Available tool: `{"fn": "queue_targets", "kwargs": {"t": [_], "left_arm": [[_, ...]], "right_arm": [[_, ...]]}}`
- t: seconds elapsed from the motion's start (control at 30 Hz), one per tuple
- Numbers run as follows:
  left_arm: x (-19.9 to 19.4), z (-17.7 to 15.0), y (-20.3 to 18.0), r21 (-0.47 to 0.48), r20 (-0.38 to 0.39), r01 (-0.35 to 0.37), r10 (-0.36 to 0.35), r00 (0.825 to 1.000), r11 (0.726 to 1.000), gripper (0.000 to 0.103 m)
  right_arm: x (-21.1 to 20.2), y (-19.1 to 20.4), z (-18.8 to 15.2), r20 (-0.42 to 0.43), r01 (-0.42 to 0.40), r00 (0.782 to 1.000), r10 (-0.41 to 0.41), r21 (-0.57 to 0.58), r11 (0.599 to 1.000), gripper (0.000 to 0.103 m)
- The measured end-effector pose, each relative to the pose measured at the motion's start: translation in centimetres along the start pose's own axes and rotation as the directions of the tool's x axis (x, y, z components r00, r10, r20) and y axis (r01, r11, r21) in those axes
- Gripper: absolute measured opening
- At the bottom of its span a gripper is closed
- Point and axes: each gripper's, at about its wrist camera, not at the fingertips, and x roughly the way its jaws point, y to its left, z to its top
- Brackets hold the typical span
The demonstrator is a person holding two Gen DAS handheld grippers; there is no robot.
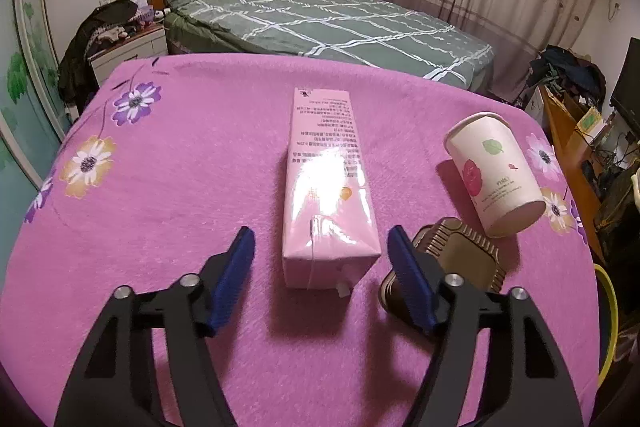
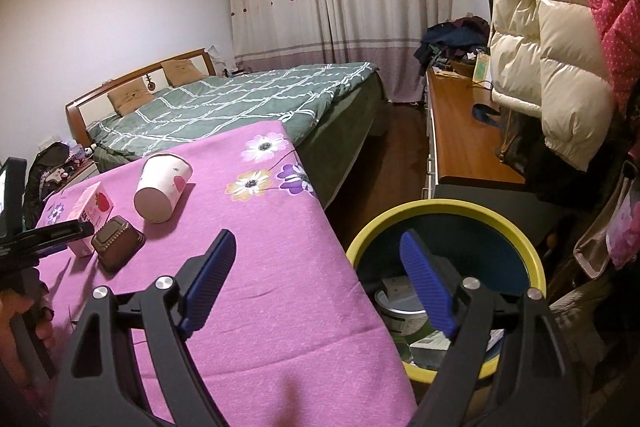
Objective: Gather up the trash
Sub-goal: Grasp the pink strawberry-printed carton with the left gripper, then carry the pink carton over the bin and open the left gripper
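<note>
A pink drink carton (image 1: 324, 179) lies lengthwise on the pink flowered cloth (image 1: 180, 167). My left gripper (image 1: 320, 231) straddles its near end, open, with a gap between each blue pad and the carton. To its right a brown ridged plastic box (image 1: 460, 255) sits by a tipped paper cup (image 1: 494, 173). In the right wrist view my right gripper (image 2: 317, 235) is open and empty over the table's right edge and the yellow-rimmed bin (image 2: 440, 207). The carton (image 2: 94, 207), box (image 2: 116, 241) and cup (image 2: 162, 187) show at the far left there.
The bin stands on the floor against the table's right edge and holds several discarded packages (image 2: 400, 311). A green checked bed (image 1: 328, 23) lies beyond the table. A wooden desk (image 2: 464, 143) and hanging puffer jackets (image 2: 540, 47) crowd the right side.
</note>
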Motion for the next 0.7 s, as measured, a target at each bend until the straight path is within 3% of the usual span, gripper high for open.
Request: {"fn": "queue_targets", "kwargs": {"t": [0.27, 0.7], "left_arm": [[0.8, -0.1, 0.7, 0.001, -0.013, 0.022, -0.022, 1.0, 1.0, 0.041], [-3.9, 0.5, 1.3, 0.062, 0.075, 0.019, -0.024, 0.997, 0.998, 0.038]], "right_arm": [[0.0, 0.3, 0.0, -0.001, 0.001, 1.0, -0.001, -0.007, 1.0, 0.08], [0.0, 0.2, 0.0, 0.006, 0.002, 1.0, -0.002, -0.009, 1.0, 0.08]]}}
